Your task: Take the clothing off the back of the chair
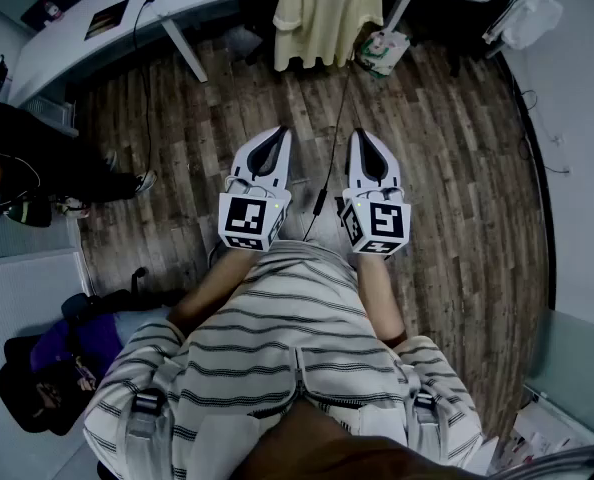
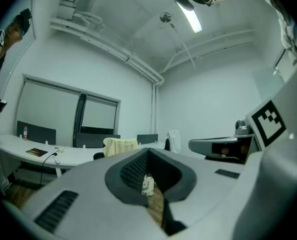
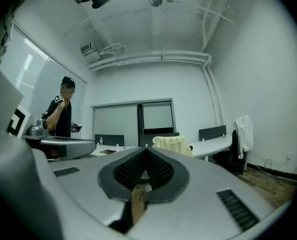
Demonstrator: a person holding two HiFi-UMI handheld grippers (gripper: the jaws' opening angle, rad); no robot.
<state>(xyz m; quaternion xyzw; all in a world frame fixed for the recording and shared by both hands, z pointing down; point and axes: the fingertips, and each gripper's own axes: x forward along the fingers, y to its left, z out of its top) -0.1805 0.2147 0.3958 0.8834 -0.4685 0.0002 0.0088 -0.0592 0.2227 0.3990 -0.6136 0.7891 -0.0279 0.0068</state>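
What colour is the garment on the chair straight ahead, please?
The garment is pale yellow, clearest in the head view.

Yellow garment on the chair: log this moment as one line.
garment: yellow top draped on chair, untouched | left gripper: shut, empty | right gripper: shut, empty

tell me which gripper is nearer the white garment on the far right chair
Right. The right gripper is well short of the white garment, down-left of it in the head view; the left gripper lies farther left still.
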